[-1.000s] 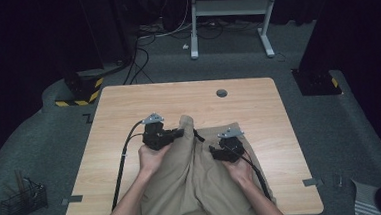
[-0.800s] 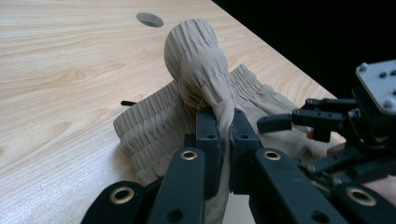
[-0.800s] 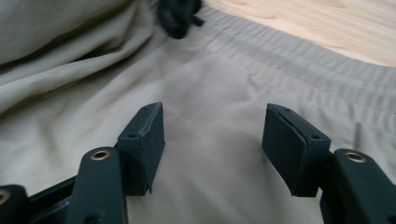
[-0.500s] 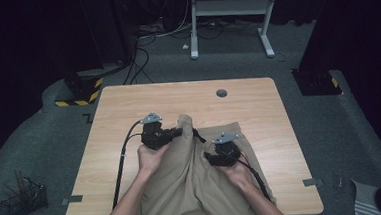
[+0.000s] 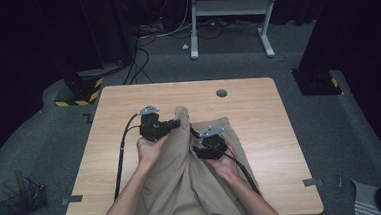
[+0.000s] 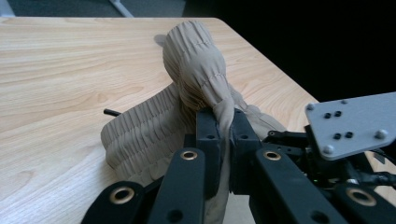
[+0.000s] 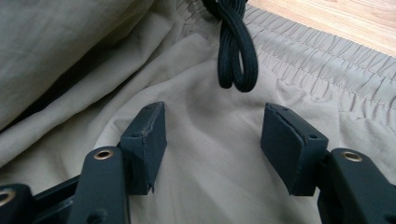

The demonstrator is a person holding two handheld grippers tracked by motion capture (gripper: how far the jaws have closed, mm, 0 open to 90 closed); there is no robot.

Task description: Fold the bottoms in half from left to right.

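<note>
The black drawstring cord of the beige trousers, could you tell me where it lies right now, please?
In the right gripper view the black drawstring cord hangs looped over the beige trousers beside their gathered waistband, just beyond the open right gripper.

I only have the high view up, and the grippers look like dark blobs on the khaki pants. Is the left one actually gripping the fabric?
Observer: Yes. In the left gripper view the left gripper is shut on a bunched fold of the pants' waistband, which rises above its fingers.
Operator: And the right one?
Observer: The right gripper is open. Its fingers stand apart over flat fabric and pinch nothing.
Operator: Anything close to it that it might snag?
Observer: A looped black drawstring lies on the cloth just ahead of the gap, below the gathered elastic band.
</note>
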